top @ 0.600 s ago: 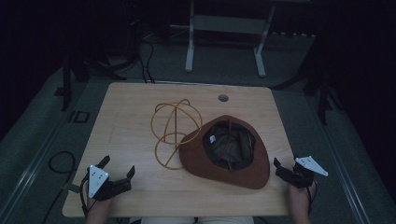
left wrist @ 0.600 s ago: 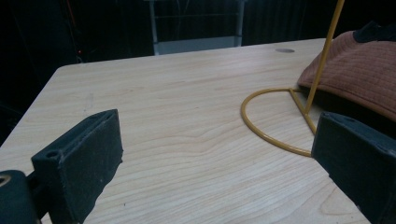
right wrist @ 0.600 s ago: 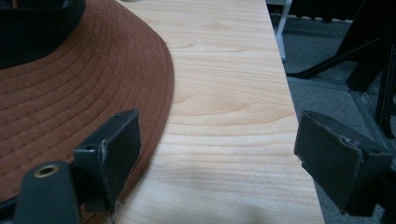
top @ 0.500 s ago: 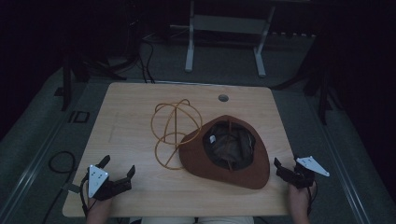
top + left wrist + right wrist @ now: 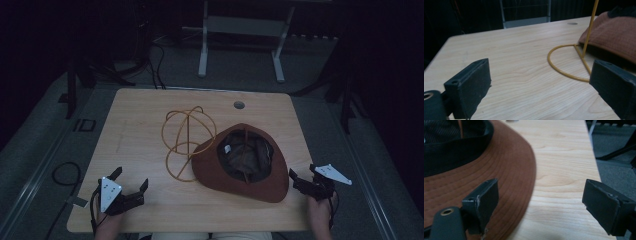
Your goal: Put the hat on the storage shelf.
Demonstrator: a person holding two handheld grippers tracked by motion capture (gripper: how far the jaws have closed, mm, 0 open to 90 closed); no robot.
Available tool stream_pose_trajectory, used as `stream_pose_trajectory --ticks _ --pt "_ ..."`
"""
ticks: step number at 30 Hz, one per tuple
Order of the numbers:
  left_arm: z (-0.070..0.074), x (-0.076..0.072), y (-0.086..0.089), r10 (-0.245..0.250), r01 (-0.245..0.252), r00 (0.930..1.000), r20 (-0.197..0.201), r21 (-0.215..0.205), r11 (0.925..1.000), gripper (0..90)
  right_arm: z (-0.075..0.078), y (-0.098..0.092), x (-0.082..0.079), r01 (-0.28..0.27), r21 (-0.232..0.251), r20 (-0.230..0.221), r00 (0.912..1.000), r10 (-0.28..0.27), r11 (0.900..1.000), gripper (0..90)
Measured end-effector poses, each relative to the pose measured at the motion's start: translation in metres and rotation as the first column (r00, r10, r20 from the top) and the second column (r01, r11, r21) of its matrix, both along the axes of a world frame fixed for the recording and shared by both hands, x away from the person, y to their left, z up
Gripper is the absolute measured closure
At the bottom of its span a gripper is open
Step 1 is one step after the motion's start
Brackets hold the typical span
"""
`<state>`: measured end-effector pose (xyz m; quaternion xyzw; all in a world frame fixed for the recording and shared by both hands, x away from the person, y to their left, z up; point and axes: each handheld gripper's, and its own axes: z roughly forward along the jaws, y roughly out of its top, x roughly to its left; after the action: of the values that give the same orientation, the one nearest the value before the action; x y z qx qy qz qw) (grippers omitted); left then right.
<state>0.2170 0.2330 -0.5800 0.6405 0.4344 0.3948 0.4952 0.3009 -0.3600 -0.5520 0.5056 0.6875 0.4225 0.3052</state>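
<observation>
Brown hat (image 5: 245,162) upturned, right tool (image 5: 540,202) beside brim

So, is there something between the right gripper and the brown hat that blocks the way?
Nothing visible does. The right gripper sits open at the table's right edge, right beside the brim of the brown hat. In the right gripper view the brim already lies by one jaw, with bare wood beside it.

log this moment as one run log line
left gripper: open, empty | right gripper: open, at hat brim | wire stand: beside hat | table
</observation>
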Motion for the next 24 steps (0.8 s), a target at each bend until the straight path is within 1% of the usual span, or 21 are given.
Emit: stream_pose_trajectory --ticks 2,3,5,6,7,8,10,12,13,14,15,16,18,19,20,21,24 --pt "0.000 0.000 0.000 0.002 -0.002 1.0000 -0.009 0.000 1.0000 4.5 0.008 0.005 0.000 -0.009 -0.005 0.018 0.9998 0.009 1.000 13.7" --pt "0.000 0.000 -0.001 0.001 -0.001 0.9999 -0.011 0.001 1.0000 4.5 0.017 0.009 0.001 -0.012 0.006 0.021 0.9997 0.012 1.000 13.8" --pt "0.000 0.001 -0.001 -0.001 0.001 0.9999 -0.011 -0.002 1.0000 4.5 0.017 0.009 0.001 -0.012 0.006 0.021 0.9997 0.012 1.000 13.8" --pt "0.000 0.001 -0.002 -0.016 0.016 0.9995 -0.026 -0.020 0.9997 5.0 0.027 0.015 0.002 -0.016 0.016 0.032 0.9994 0.015 1.000 14.0" --pt "0.001 0.001 -0.002 -0.021 0.020 0.9991 -0.036 -0.035 0.9992 5.0 0.027 0.015 0.002 -0.016 0.016 0.032 0.9994 0.015 1.000 14.0" --pt "0.001 0.001 -0.002 -0.011 0.009 0.9990 -0.042 -0.043 0.9990 4.9 0.031 0.017 0.004 -0.023 0.016 0.032 0.9992 0.023 1.000 14.0" --pt "0.003 0.001 -0.002 -0.008 0.005 0.9981 -0.061 -0.058 0.9983 5.0 0.038 0.025 0.009 -0.053 0.017 0.028 0.9982 0.053 0.998 14.0" --pt "0.002 0.001 -0.002 -0.009 0.004 0.9971 -0.076 -0.068 0.9977 5.0 0.040 0.027 0.011 -0.061 0.017 0.026 0.9978 0.060 0.998 14.0" --pt "0.002 0.000 -0.002 -0.017 0.011 0.9969 -0.077 -0.073 0.9972 5.0 0.042 0.030 0.013 -0.068 0.015 0.020 0.9975 0.068 0.998 14.0" --pt "0.002 0.000 -0.003 -0.020 0.015 0.9970 -0.075 -0.068 0.9976 4.9 0.045 0.036 0.018 -0.089 0.015 0.010 0.9960 0.088 0.996 14.0" --pt "0.002 0.000 -0.004 -0.022 0.018 0.9974 -0.069 -0.054 0.9984 4.9 0.045 0.036 0.018 -0.089 0.015 0.010 0.9960 0.088 0.996 14.0" --pt "0.002 -0.001 -0.004 -0.030 0.027 0.9974 -0.065 -0.052 0.9983 4.9 0.046 0.040 0.021 -0.096 0.008 0.005 0.9954 0.096 0.995 14.0" --pt "0.003 -0.001 -0.006 -0.053 0.049 0.9965 -0.065 -0.059 0.9971 4.8 0.050 0.046 0.026 -0.120 0.001 0.000 0.9928 0.120 0.993 14.0" --pt "0.003 -0.001 -0.007 -0.059 0.056 0.9962 -0.064 -0.057 0.9968 4.6 0.053 0.052 0.029 -0.136 0.001 -0.002 0.9908 0.136 0.991 13.9" --pt "0.003 -0.001 -0.007 -0.063 0.060 0.9961 -0.062 -0.055 0.9967 4.6 0.053 0.052 0.029 -0.136 0.001 -0.002 0.9908 0.136 0.991 13.9" --pt "0.003 -0.002 -0.009 -0.071 0.067 0.9957 -0.059 -0.056 0.9962 4.6 0.056 0.060 0.032 -0.146 -0.007 -0.003 0.9892 0.146 0.989 13.8" --pt "0.003 -0.002 -0.010 -0.072 0.069 0.9955 -0.061 -0.052 0.9963 4.6 0.058 0.065 0.037 -0.151 -0.014 -0.004 0.9885 0.151 0.988 13.5"
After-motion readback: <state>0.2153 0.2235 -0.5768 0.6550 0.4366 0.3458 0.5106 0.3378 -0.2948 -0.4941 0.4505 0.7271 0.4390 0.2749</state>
